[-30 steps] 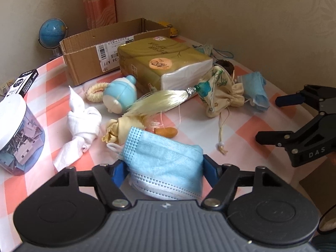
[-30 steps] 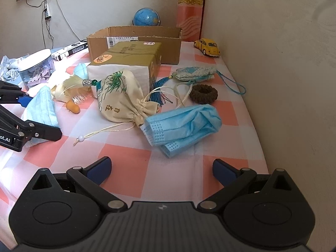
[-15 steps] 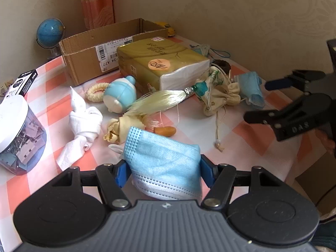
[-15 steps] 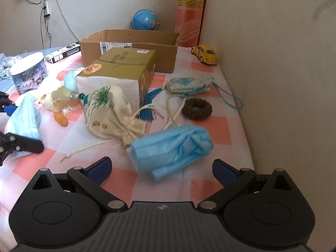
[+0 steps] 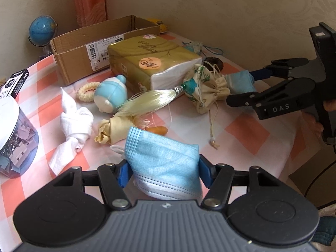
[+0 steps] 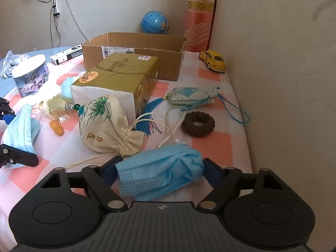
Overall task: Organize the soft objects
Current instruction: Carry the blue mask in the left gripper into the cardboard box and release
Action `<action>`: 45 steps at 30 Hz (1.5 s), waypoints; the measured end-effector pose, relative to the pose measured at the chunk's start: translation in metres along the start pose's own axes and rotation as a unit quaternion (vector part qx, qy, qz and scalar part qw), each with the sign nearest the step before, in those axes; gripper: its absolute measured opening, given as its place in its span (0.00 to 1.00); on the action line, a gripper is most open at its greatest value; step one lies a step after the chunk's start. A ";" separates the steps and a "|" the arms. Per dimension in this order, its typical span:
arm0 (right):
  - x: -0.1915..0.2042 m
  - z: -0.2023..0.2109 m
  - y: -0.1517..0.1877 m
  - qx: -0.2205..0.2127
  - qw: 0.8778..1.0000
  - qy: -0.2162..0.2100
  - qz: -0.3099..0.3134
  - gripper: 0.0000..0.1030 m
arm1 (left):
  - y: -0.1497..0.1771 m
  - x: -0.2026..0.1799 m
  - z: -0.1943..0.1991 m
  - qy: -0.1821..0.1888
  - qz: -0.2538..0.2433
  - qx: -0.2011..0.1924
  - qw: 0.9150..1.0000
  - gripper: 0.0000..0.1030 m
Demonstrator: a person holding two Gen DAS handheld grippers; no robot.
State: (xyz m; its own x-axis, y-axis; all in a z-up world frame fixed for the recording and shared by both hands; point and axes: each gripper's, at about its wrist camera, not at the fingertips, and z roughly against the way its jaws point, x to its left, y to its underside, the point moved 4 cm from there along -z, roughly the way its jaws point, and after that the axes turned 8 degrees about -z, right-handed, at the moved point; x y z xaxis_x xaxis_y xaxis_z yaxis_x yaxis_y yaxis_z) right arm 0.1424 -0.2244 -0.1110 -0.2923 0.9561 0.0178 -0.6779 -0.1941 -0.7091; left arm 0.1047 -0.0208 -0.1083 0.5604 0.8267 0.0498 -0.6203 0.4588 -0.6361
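My left gripper (image 5: 162, 171) is shut on a folded blue face mask (image 5: 161, 159) and holds it above the checked tablecloth; it shows at the left of the right wrist view (image 6: 21, 130). My right gripper (image 6: 159, 173) has closed around a second blue mask (image 6: 159, 173) by the cream drawstring pouch (image 6: 100, 124). In the left wrist view this gripper (image 5: 241, 88) is at the right with that mask (image 5: 239, 80) between its fingers. The open cardboard box (image 6: 134, 50) stands at the back.
A gold tissue pack (image 6: 117, 79), white knotted cloth (image 5: 73, 124), blue doll (image 5: 111, 94), blond tassel (image 5: 147, 103), embroidered sachet (image 6: 191, 94), brown ring (image 6: 198, 124), yellow toy car (image 6: 213, 59), globe (image 6: 154, 22) and clip jar (image 5: 14, 138) crowd the table. The wall runs along the right.
My right gripper moved forward over the second mask and closed from wide open onto it. My left gripper kept its mask and shifted slightly.
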 end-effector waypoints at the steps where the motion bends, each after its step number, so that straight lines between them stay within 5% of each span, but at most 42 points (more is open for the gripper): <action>1: 0.000 0.003 0.001 0.001 1.000 0.000 -0.002 0.76 | 0.000 -0.001 0.001 0.001 -0.002 0.001 1.000 0.59; 12: 0.005 0.051 0.005 -0.018 0.999 0.020 -0.029 0.71 | -0.001 -0.005 0.026 -0.002 -0.015 -0.012 1.000 0.56; 28: 0.020 0.089 -0.040 -0.072 0.997 0.005 -0.036 0.71 | -0.013 0.000 0.052 -0.003 -0.014 -0.034 0.999 0.56; 38: 0.035 0.083 -0.068 -0.088 0.996 -0.013 -0.029 0.71 | -0.081 0.049 0.053 -0.038 -0.015 -0.064 0.997 0.56; 45: 0.031 0.072 -0.082 -0.091 0.995 -0.015 -0.035 0.71 | -0.154 0.108 0.014 -0.058 0.013 -0.073 0.996 0.56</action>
State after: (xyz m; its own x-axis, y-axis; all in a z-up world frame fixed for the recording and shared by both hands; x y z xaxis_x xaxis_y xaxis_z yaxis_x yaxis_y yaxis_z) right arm 0.1406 -0.1945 -0.0011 -0.2700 0.9585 0.0912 -0.5642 -0.0808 -0.8217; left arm 0.2529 0.0023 0.0056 0.4724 0.8738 0.1154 -0.5427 0.3915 -0.7431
